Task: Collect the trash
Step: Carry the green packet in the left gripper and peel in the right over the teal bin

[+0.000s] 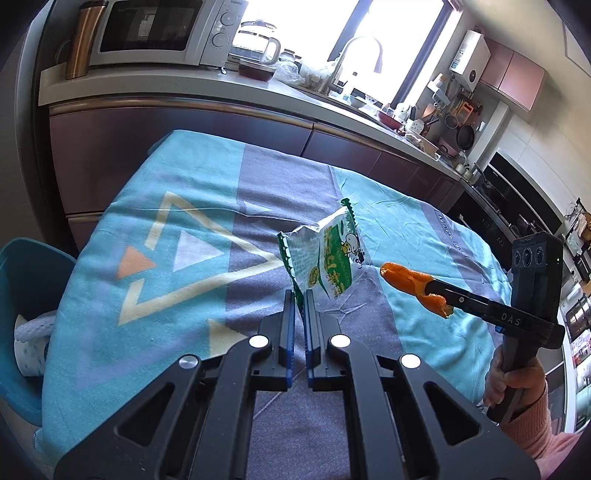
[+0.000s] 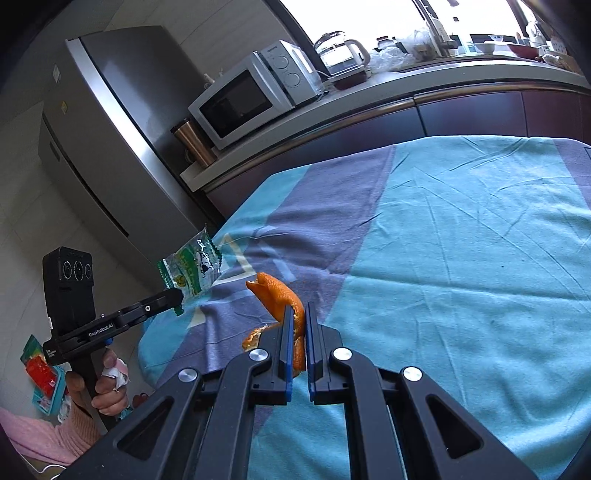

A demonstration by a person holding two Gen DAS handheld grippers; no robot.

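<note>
My left gripper (image 1: pixel 300 301) is shut on the lower corner of a green and white snack wrapper (image 1: pixel 325 258) and holds it above the table; both show in the right wrist view, the gripper (image 2: pixel 177 297) and the wrapper (image 2: pixel 194 269). My right gripper (image 2: pixel 298 314) is shut on a curled orange peel (image 2: pixel 277 295) and holds it above the table. In the left wrist view the right gripper (image 1: pixel 439 293) holds the peel (image 1: pixel 410 282) to the right of the wrapper.
The table carries a turquoise and grey patterned cloth (image 1: pixel 184 206). A teal bin (image 1: pixel 26 295) with white material in it stands left of the table. A kitchen counter (image 1: pixel 258 88) with a microwave (image 1: pixel 162 29) and kettle runs behind. A fridge (image 2: pixel 122 147) stands at the left.
</note>
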